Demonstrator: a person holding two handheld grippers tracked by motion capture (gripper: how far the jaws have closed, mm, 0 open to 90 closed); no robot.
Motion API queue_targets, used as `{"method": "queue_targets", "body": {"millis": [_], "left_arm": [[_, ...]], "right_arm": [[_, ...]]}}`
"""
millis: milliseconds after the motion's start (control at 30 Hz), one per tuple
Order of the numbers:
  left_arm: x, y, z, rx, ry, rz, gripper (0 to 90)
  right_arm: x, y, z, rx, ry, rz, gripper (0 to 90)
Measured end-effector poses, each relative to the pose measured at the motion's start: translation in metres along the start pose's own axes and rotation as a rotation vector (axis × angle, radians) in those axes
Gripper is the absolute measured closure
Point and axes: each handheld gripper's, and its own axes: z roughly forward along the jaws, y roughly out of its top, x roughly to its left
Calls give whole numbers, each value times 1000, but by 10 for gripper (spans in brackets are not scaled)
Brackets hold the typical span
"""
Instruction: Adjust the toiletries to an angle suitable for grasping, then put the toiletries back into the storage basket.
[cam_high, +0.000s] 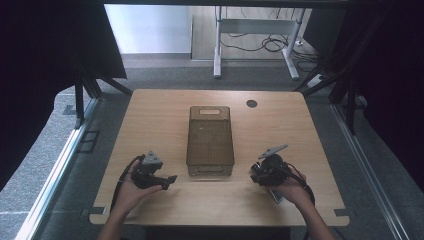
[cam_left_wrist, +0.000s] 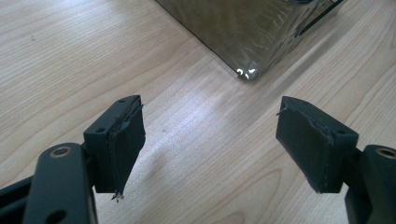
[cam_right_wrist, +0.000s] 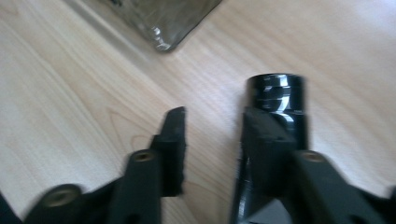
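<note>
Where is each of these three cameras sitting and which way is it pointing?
High view: above the person's side, facing forward and down on the table; forearms, both hands, left gripper, right gripper.
Left gripper view: rides the left gripper, looking along its wide-open jaws at bare wood and a bin corner.
Right gripper view: rides the right gripper, jaws apart, a black cylinder beside one jaw.
Shared: all three show the bin and table.

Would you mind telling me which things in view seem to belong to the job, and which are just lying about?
Likely part of the job:
translucent brown bin
glossy black cylinder, beside the right gripper, jaws apart
left gripper, jaws apart

Probably just lying about:
cable hole in the table
desk frame and cables on the floor behind
</note>
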Motion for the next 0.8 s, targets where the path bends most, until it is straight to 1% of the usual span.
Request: {"method": "queue_targets", "body": {"millis": [33, 100, 167, 200, 233, 267, 300, 333, 367, 433, 500, 533, 567, 667, 733, 800], "left_arm": [[0, 0, 0, -1, 0, 0, 241], [0, 1, -1, -3, -3, 1, 241], [0, 1, 0, -1, -5, 1, 241], [0, 1, 0, -1, -5, 1, 241], [0, 1, 1, 2, -5, 0, 241], [0, 1, 1, 2, -5, 0, 241], [0, 1, 3, 8, -4, 1, 241], [0, 1, 3, 8, -4, 1, 241], [-1, 2, 3, 8, -4, 6, 241], [-4, 3, 2, 5, -12, 10, 241], [-6, 3, 2, 4, -19, 18, 241], [-6, 3, 2, 4, -19, 18, 241], [-6, 3, 5, 16, -20, 21, 241], [-4, 2, 7, 25, -20, 19, 241], [-4, 2, 7, 24, -20, 18, 241], [-3, 2, 6, 19, -22, 16, 241]], "right_arm": [[-1, 0, -3, -4, -14, 10, 515], [-4, 0, -9, -14, -23, 26, 467], [-6, 0, -14, -14, -49, 26, 446], [-6, 0, -14, -14, -49, 26, 446], [-9, -1, -18, 1, -64, 29, 425], [-9, -1, -18, 1, -64, 29, 425], [-12, -3, -19, 22, -76, 38, 406], [-12, -3, -19, 22, -76, 38, 406], [-15, -4, -19, 45, -86, 43, 397], [-16, -5, -19, 53, -90, 45, 390], [-19, -7, -18, 74, -98, 57, 371], [-19, -7, -18, 74, -98, 57, 371], [-21, -9, -16, 85, -100, 64, 365], [-23, -10, -13, 108, -106, 73, 357], [-23, -10, -11, 117, -102, 77, 353], [-25, -9, -6, 141, -99, 74, 351]]}}
